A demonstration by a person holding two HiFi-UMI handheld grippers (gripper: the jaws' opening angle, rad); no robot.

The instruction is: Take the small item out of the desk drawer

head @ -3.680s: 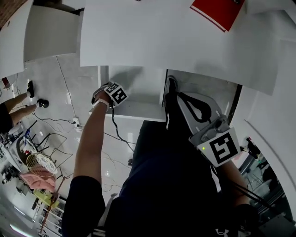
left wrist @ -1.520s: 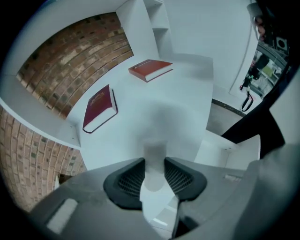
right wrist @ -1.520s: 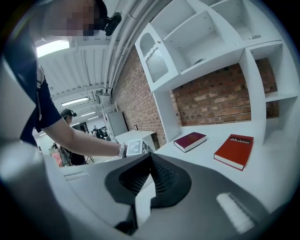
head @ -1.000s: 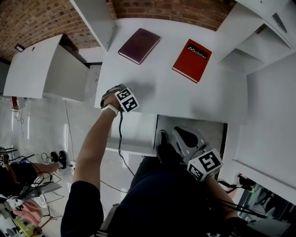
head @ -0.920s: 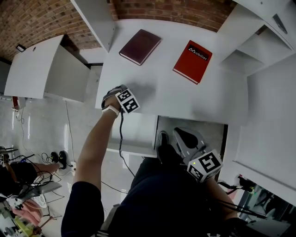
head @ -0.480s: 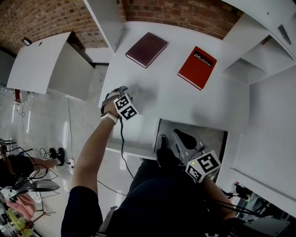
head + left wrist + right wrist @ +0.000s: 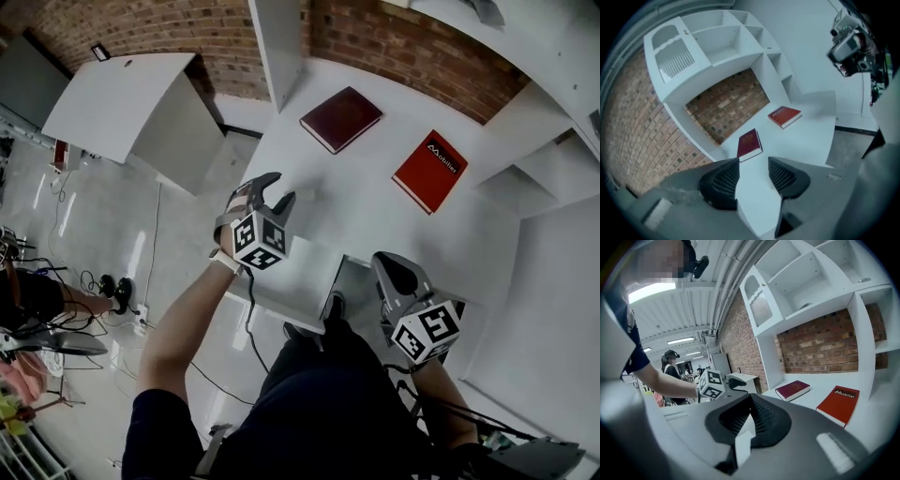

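Observation:
My left gripper [image 7: 278,190] hangs in the air over the left front part of the white desk [image 7: 366,211]. Its jaws are closing, with a clear gap and nothing between them; in the left gripper view [image 7: 752,164] only bare desk shows through the gap. My right gripper [image 7: 389,264] is low at the desk's front edge, shut, with nothing visibly held [image 7: 751,398]. A white drawer unit [image 7: 286,277] sits under the desk's front left. I see no small item in any view.
A maroon book [image 7: 340,118] and a red book [image 7: 430,172] lie toward the back of the desk. A white upright panel [image 7: 277,42] and a brick wall stand behind; white shelves [image 7: 562,103] are at right, a white cabinet [image 7: 131,103] at left.
The left gripper came up from the drawer below the desk to the desk's left front, then rose off the surface with its jaws spread. The right gripper stayed low.

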